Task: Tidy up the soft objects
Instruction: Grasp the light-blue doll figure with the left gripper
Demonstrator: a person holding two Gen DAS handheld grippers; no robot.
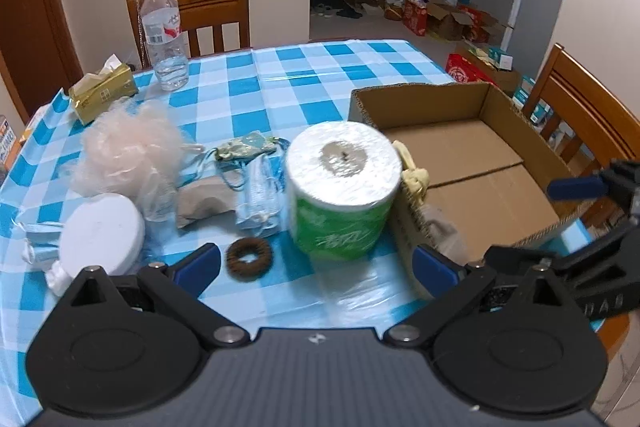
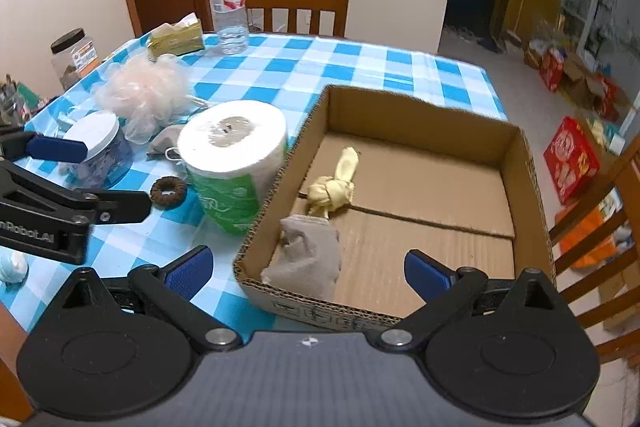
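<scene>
- The soft things are split between two places. A knotted yellow cloth (image 2: 334,187) and a grey sock (image 2: 310,255) lie inside the cardboard box (image 2: 404,103), both near its left wall.
- The rest wait on the checked surface (image 1: 304,75) left of the box: a wrapped toilet roll (image 1: 342,187) standing upright just beside the box wall, a brown hair ring (image 1: 249,258) in front of it, a stack of blue face masks (image 1: 258,195), another grey sock (image 1: 202,205), a peach bath pouf (image 1: 128,151) and a white-lidded jar (image 2: 98,147).
- The left claw (image 1: 316,267) has its jaws apart and holds nothing; it faces the toilet roll and hair ring.
- The right claw (image 2: 306,269) is likewise spread wide and empty, hovering at the near edge of the box.
- Likely next pick is the roll or the ring, by my reading.
- Risks: the roll is wide and its wrap looks slick, so a shallow pinch could let it slip or topple against the box wall and shove the box.
- The ring lies flat, so the fingers may scrape the cloth cover and snag it.
- The masks' loops tangle together and could drag neighbours along.
- A water bottle (image 1: 164,35) and tissue pack (image 1: 104,93) stand well back, out of harm's way.
</scene>
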